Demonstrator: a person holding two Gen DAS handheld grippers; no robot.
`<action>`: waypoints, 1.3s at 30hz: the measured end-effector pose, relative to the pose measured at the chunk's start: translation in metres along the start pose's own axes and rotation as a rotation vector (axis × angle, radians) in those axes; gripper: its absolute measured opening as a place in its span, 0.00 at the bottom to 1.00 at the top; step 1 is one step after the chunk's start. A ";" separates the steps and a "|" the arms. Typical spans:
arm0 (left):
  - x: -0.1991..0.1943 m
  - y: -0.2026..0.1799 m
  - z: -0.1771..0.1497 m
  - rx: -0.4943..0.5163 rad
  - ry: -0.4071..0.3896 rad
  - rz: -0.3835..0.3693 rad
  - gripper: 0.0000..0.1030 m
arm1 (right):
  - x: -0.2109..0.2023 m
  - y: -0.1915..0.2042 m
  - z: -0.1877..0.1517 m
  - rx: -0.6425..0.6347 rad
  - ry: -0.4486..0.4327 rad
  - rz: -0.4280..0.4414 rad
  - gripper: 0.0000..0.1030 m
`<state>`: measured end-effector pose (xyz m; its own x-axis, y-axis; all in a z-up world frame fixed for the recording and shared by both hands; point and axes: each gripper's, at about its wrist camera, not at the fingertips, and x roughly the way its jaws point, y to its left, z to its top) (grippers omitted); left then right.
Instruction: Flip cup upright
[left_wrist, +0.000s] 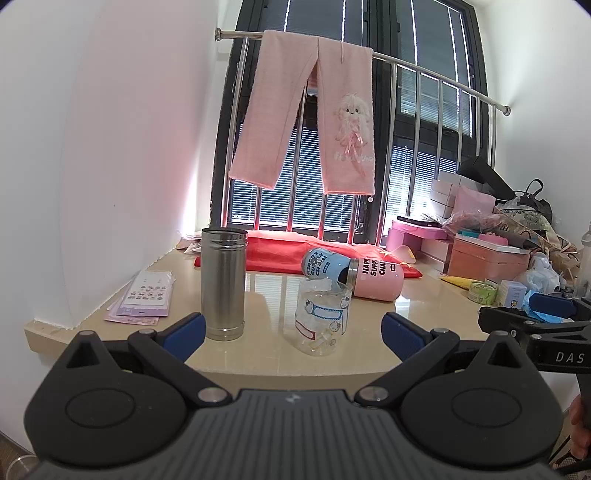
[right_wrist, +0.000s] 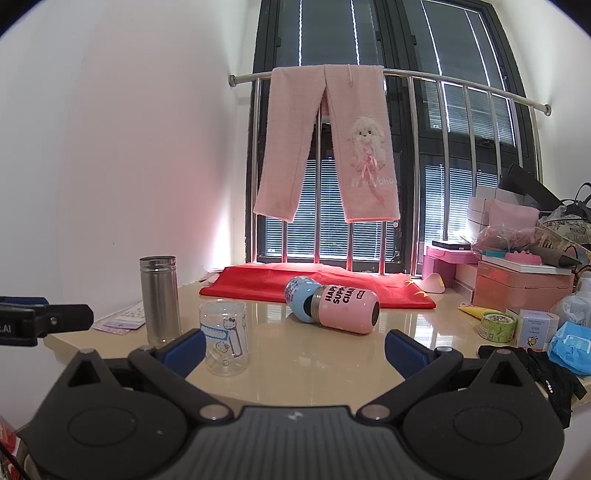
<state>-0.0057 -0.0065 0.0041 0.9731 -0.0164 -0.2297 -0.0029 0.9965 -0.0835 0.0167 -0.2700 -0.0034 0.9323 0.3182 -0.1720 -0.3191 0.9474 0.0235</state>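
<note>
A pink cup (left_wrist: 376, 278) (right_wrist: 347, 308) and a blue cup (left_wrist: 320, 266) (right_wrist: 301, 297) lie on their sides, touching, mid-counter. A clear cartoon-printed cup (left_wrist: 322, 317) (right_wrist: 224, 336) and a steel cup (left_wrist: 223, 283) (right_wrist: 159, 298) stand upright nearer the front. My left gripper (left_wrist: 293, 334) is open and empty, short of the clear cup. My right gripper (right_wrist: 295, 349) is open and empty, near the counter's front edge, with the clear cup just beyond its left finger (right_wrist: 183, 349).
A beige counter (right_wrist: 314, 362) runs under a barred window with pink trousers (left_wrist: 317, 118) on the rail. A red cloth (right_wrist: 317, 284) lies behind the cups. Sticker sheets (left_wrist: 146, 297) lie left. Boxes, tape and bags (right_wrist: 524, 280) crowd the right side.
</note>
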 end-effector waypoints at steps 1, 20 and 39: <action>0.000 0.000 0.000 0.000 0.000 0.000 1.00 | 0.000 0.000 0.000 0.000 0.000 0.001 1.00; 0.001 -0.001 0.002 -0.004 -0.003 -0.003 1.00 | 0.002 0.001 0.000 -0.006 -0.001 -0.001 1.00; 0.076 -0.042 0.033 0.007 0.018 -0.082 1.00 | 0.043 -0.043 0.014 -0.041 0.048 -0.045 1.00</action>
<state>0.0758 -0.0465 0.0225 0.9657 -0.0993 -0.2400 0.0782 0.9923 -0.0959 0.0724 -0.2968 0.0016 0.9370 0.2722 -0.2192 -0.2843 0.9584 -0.0252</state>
